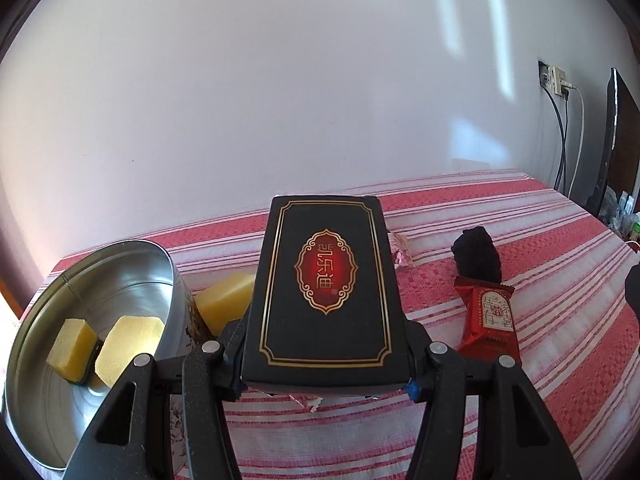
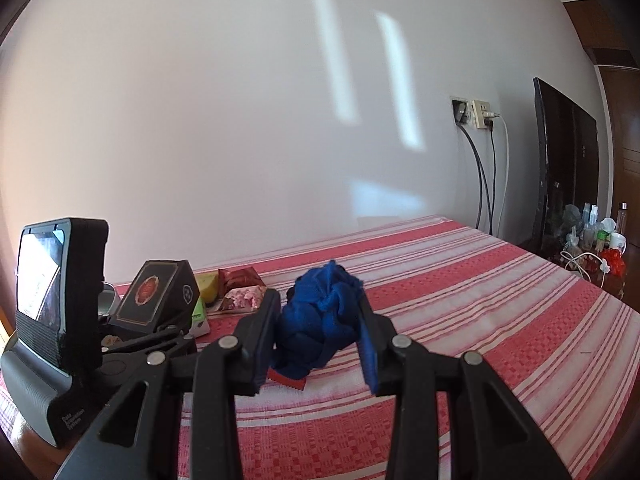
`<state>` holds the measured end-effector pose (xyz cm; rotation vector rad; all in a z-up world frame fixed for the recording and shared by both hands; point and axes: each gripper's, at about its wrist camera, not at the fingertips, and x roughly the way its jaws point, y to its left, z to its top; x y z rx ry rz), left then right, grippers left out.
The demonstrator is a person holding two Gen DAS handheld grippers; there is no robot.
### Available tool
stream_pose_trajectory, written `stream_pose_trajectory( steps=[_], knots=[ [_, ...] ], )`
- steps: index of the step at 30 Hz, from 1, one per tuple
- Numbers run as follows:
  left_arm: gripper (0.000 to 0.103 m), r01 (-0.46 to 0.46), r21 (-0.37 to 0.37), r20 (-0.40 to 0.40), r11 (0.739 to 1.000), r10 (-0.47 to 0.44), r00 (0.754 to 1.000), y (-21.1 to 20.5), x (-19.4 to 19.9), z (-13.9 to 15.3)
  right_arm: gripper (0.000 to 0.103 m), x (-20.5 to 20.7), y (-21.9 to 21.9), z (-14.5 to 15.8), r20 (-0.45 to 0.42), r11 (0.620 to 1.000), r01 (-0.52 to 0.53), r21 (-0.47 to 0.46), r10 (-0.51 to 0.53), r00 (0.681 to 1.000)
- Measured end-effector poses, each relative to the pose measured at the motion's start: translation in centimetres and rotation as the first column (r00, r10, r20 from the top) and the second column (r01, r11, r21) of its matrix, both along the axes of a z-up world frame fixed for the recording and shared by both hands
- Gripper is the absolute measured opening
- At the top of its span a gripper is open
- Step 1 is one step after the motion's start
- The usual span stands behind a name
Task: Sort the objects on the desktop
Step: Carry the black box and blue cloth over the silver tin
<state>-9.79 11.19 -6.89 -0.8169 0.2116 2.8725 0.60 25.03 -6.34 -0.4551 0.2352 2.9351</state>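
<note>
We judged the sort to be mid-way, with both hands loaded and carrying. On the worktop, under its red-and-white striped cloth (image 1: 520,240), the round metal tin (image 1: 80,360) stood at the near left and already held two yellow sponges (image 1: 72,344); a third yellow sponge (image 1: 224,300) lay just outside its right wall.

Our left hand-held gripper (image 1: 326,384) was clamped on the near end of a black box (image 1: 326,280), which rode clear above the cloth. The box was long and flat, bordered in gold lines, with a red oval medallion bearing gold characters. It looked rigid, so we expected it to hold steady in the jaws.

Our right hand-held gripper (image 2: 320,344) gripped a bundle of blue cloth (image 2: 320,312), soft and knotted, bulging up past the pads. A red wrapper edge showed under it.

Loose things remained: a red snack packet (image 1: 490,320) to the right of the box, and a pink wrapped sweet (image 1: 402,254) farther back.

Next, we reckoned, each load needed its own place. Which place the box belonged in we could not tell.
</note>
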Motion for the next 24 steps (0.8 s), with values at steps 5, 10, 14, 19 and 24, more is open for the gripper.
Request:
stream_pose_trajectory(
  steps=[5,10,14,19,24],
  knots=[
    [0.059,-0.003,0.012,-0.006,1.000,0.003,1.000,-0.4,0.7,0.0,0.037,0.2,-0.7,-0.1,0.005,1.000,-0.015,0.000,0.015,1.000],
    [0.059,-0.002,0.027,-0.007,1.000,0.002,1.000,-0.9,1.2,0.0,0.037,0.4,-1.4,-0.1,0.012,1.000,-0.030,-0.007,0.030,0.999],
    [0.059,-0.005,0.045,-0.002,0.999,0.005,1.000,-1.5,1.6,0.0,0.037,0.5,-2.3,-0.1,0.016,0.999,-0.043,-0.005,0.043,0.999],
    [0.059,-0.003,0.082,0.002,0.997,0.003,1.000,-2.5,2.5,0.1,0.037,0.4,-3.7,0.0,0.023,0.997,-0.072,-0.007,0.072,0.997],
    [0.059,-0.008,0.101,-0.025,0.995,0.010,1.000,-4.2,3.8,1.0,0.037,0.3,-5.4,0.4,0.018,0.994,-0.107,-0.003,0.107,0.994]
  ],
)
